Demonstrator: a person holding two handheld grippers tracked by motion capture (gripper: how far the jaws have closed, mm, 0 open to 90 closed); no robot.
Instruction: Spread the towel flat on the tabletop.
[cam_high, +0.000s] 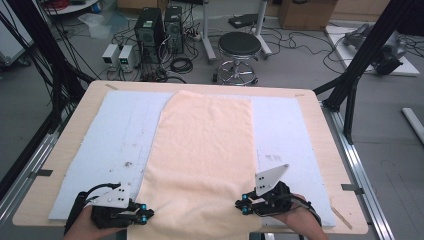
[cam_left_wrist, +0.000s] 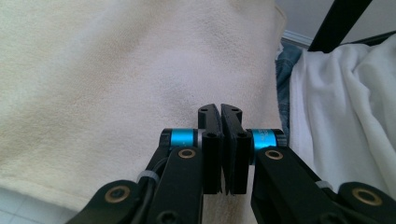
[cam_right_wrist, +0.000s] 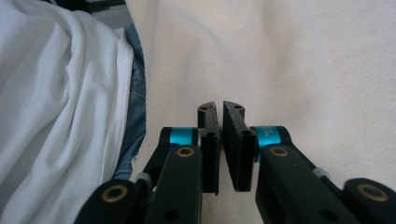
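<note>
A cream towel (cam_high: 205, 145) lies lengthwise down the middle of a pale blue mat (cam_high: 117, 135) on the wooden table (cam_high: 322, 150). My left gripper (cam_high: 149, 216) rests at the towel's near left corner and points right. In the left gripper view its jaws (cam_left_wrist: 220, 109) are pressed together over the towel (cam_left_wrist: 107, 79), with nothing seen between them. My right gripper (cam_high: 240, 206) sits at the towel's near right corner and points left. Its jaws (cam_right_wrist: 219, 107) stand a narrow slit apart above the towel (cam_right_wrist: 299, 70), and no cloth is between them.
The person's white shirt (cam_left_wrist: 341, 107) (cam_right_wrist: 56, 93) and blue jeans (cam_right_wrist: 135, 102) hang just off the table's near edge. Beyond the far edge stand a black stool (cam_high: 239, 47), computer towers (cam_high: 155, 30) and loose cables. Black frame posts (cam_high: 362, 55) flank the table.
</note>
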